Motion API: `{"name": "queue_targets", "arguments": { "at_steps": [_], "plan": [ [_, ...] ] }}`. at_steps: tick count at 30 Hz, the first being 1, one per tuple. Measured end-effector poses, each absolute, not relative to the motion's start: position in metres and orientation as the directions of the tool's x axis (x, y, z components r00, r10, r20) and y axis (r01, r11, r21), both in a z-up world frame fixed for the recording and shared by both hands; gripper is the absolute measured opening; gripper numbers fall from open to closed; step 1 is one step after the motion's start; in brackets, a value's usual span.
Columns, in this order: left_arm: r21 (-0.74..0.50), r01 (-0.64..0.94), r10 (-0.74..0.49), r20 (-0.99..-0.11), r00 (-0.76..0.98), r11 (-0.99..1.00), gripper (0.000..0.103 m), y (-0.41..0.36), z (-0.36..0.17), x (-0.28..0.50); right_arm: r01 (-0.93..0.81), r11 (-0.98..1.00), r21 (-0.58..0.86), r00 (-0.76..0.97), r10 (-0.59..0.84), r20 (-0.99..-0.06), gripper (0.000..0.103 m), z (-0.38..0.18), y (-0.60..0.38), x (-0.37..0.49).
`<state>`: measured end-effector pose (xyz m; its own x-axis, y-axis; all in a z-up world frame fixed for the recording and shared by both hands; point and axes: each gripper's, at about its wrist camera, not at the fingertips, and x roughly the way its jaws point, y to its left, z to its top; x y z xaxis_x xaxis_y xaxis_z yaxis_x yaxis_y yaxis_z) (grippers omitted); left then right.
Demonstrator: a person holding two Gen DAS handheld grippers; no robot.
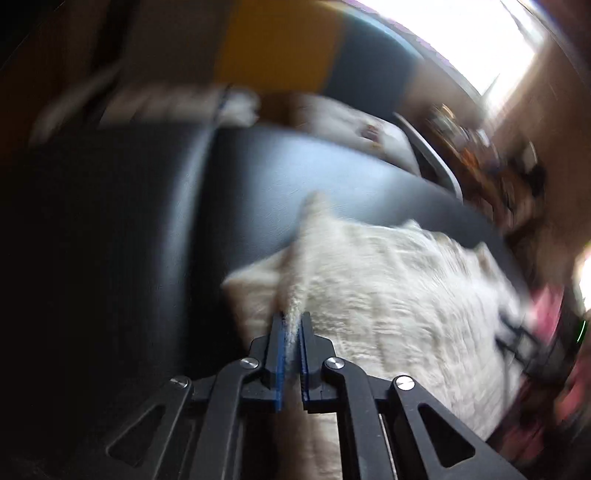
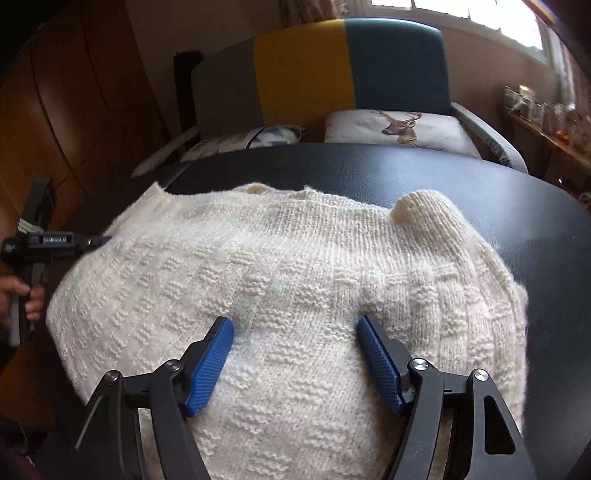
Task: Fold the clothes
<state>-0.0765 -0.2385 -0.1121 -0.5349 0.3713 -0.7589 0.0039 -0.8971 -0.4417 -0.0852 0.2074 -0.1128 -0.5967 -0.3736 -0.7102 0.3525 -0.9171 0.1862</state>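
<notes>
Sweater: a cream knitted sweater (image 2: 280, 295) lay spread on the black tabletop (image 2: 498, 199), its textured block pattern sharp in the right wrist view and smeared by blur in the left wrist view.
Left tongs: the left tongs (image 1: 291, 328) were pinched together on a raised fold of the sweater's edge, wool showing between the blue pads (image 1: 281, 347).
Right tongs: the right tongs (image 2: 295, 332) stood wide apart, both blue pads (image 2: 212, 363) over the middle of the knit and gripping nothing; whether they touched the wool could not be told.
Left view only: the clamped fold (image 1: 306, 258) rose as a ridge from the tongs toward the far side of the tabletop, with a blurred pink and black shape (image 1: 546, 332) at the right edge.
Right view only: the left gripper's black body (image 2: 40, 240) appeared at the sweater's left edge, held by a hand (image 2: 22, 299).
Sweater edge: one bump of knit (image 2: 410, 206) stood up at the far right corner.
Beyond the tabletop: a chair with a yellow and teal back (image 2: 347, 62) carried a cushion printed with a deer (image 2: 399, 125); wooden panels (image 2: 74, 110) stood to the left and a bright window (image 2: 480, 18) to the upper right.
</notes>
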Motion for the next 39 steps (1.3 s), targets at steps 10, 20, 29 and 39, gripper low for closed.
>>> {"name": "queue_targets", "arguments": {
  "at_steps": [10, 20, 29, 39],
  "plan": [
    [-0.654, 0.049, 0.509, -0.631, -0.585, -0.755, 0.027, -0.279, -0.104, -0.015, 0.345, -0.917, 0.201, -0.611, -0.381, -0.694, 0.075, -0.112, 0.206, -0.082],
    [-0.587, 0.007, 0.505, -0.701, -0.503, -0.809, 0.046, -0.270, -0.113, -0.034, 0.352, -0.914, 0.201, -0.573, -0.381, -0.726, 0.076, -0.109, 0.205, -0.062],
    [-0.611, -0.095, 0.591, -0.698, -0.404, -0.786, 0.056, -0.250, -0.128, -0.092, 0.356, -0.910, 0.214, -0.581, -0.395, -0.712, 0.078, -0.109, 0.209, -0.059],
    [-0.804, -0.108, 0.787, -0.529, -0.317, -0.584, 0.071, -0.240, -0.140, -0.096, 0.371, -0.903, 0.217, -0.582, -0.408, -0.703, 0.085, -0.109, 0.209, -0.059]
  ]
}}
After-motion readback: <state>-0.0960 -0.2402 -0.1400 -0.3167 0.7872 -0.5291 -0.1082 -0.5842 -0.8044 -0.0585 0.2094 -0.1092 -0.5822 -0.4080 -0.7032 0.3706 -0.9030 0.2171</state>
